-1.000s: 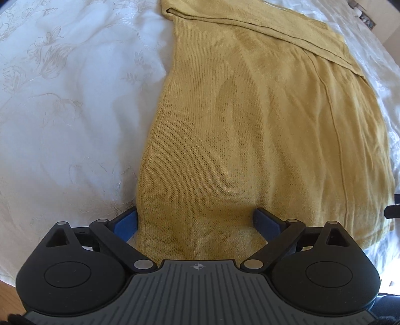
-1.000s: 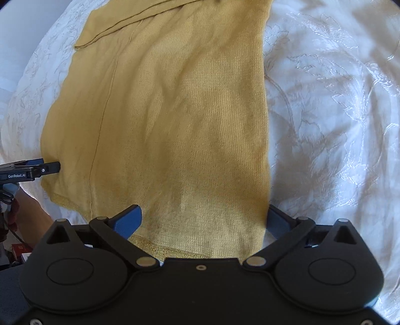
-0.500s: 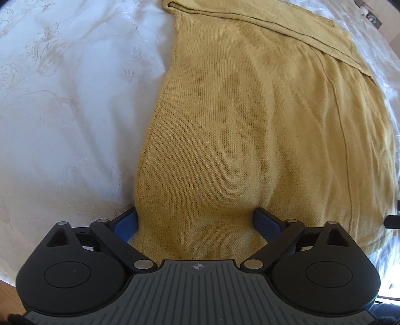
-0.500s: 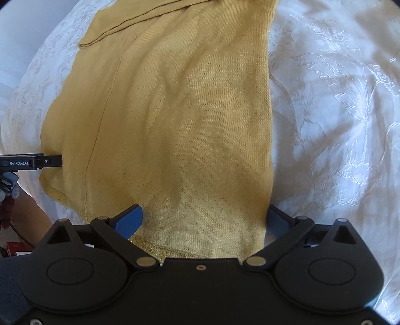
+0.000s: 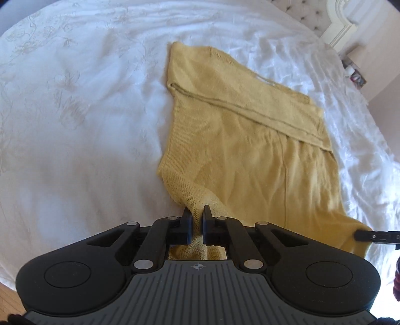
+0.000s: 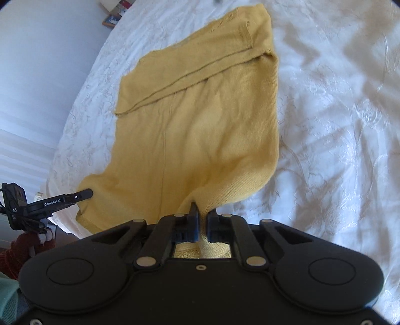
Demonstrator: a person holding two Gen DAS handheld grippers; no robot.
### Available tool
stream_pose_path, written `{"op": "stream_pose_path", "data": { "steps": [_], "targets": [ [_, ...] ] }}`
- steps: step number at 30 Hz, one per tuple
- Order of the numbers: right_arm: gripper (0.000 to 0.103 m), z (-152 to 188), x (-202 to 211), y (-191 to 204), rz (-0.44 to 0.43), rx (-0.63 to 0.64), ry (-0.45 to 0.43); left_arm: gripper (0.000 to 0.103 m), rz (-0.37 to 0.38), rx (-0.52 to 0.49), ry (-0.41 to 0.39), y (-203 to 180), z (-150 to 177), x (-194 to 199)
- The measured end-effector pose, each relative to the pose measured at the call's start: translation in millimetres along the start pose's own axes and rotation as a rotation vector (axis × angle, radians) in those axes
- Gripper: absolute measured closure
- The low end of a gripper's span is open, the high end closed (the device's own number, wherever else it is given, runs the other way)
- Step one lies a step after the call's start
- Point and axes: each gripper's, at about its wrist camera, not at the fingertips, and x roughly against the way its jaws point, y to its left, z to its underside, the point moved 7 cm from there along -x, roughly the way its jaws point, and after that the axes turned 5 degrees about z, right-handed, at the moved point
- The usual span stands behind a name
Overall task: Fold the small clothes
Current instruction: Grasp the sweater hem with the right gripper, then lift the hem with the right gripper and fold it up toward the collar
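Observation:
A mustard-yellow knit sweater [image 5: 250,150] lies on the bed, with a sleeve folded across its far part. My left gripper [image 5: 196,212] is shut on the near left stretch of the hem. Its jaws are closing tight with knit bunched between the pads, and the fabric rises off the bed in a ridge. My right gripper [image 6: 203,211] is shut the same way on the near right stretch of the sweater [image 6: 200,137] hem. In each wrist view, the other gripper's tip shows at the opposite hem corner, as the right gripper [image 5: 375,236] and the left gripper [image 6: 62,200].
A white embroidered bedspread [image 5: 75,125] surrounds the sweater on all sides. A padded headboard [image 5: 337,22] and small items [image 5: 355,75] stand beyond the far right corner. A red sleeve [image 6: 15,250] is at the lower left of the right wrist view.
Both grippers were open around the hem and are now shut on it. Both have risen, lifting the near hem off the bed and bringing the whole sweater into view.

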Motion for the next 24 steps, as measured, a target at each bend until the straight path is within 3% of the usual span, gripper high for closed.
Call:
{"op": "stream_pose_path", "data": {
  "steps": [8,13,18,24],
  "targets": [
    [0.09,-84,18,17,-0.074,-0.078,-0.2,0.096,0.053,0.017,-0.19,-18,-99,4],
    [0.09,-146,10,10,-0.071,-0.14,-0.283,0.096,0.067,0.025,-0.235,-18,-152,-15],
    [0.09,-195,-22,-4,-0.002,-0.172,-0.287,0.096,0.064,0.061,-0.218,-8,-187,-51],
    [0.088,-224,-71,-36,0.074,-0.237,-0.212,0.095,0.011,0.051,-0.128,7,-210,-108]
  ]
}}
